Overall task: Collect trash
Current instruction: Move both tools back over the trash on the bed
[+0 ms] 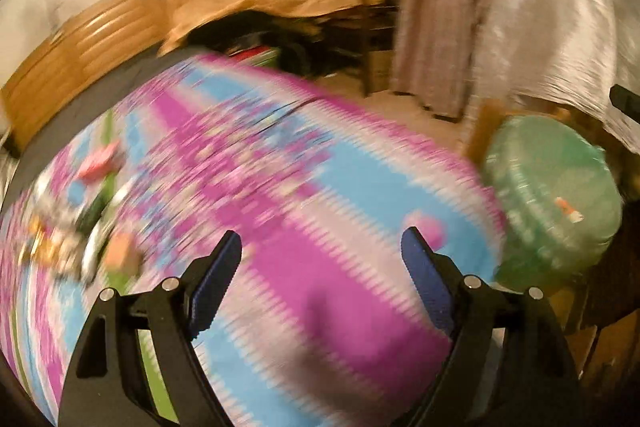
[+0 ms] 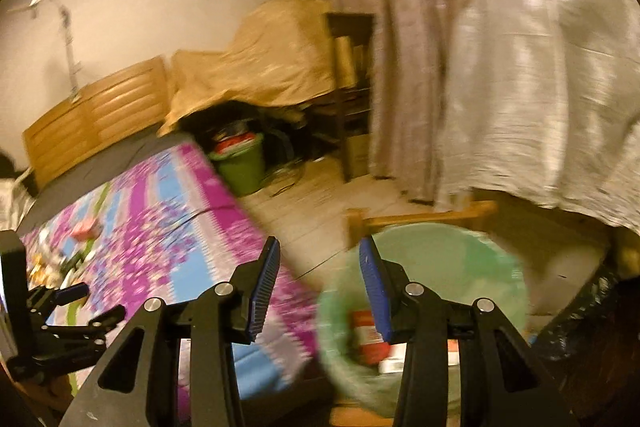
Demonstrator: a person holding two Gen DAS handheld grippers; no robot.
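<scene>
Both views are motion-blurred. A bin lined with a pale green bag (image 1: 552, 203) (image 2: 432, 291) stands beside the bed. It holds a red and white wrapper (image 2: 366, 335). A heap of wrappers and litter (image 1: 80, 223) (image 2: 60, 255) lies on the bed's pink, purple and blue cover (image 1: 280, 187) at the left. My left gripper (image 1: 322, 247) is open and empty above the cover, right of the litter; it also shows in the right wrist view (image 2: 92, 303). My right gripper (image 2: 318, 267) is open and empty above the bin's near rim.
A wooden headboard (image 1: 80, 43) stands at the back left. A tan cloth covers furniture (image 2: 272, 67) behind a green bucket (image 2: 240, 167). A curtain (image 2: 380, 27) and a white sheeted object (image 2: 552, 67) stand at the right. Bare floor (image 2: 312, 203) lies between bed and bin.
</scene>
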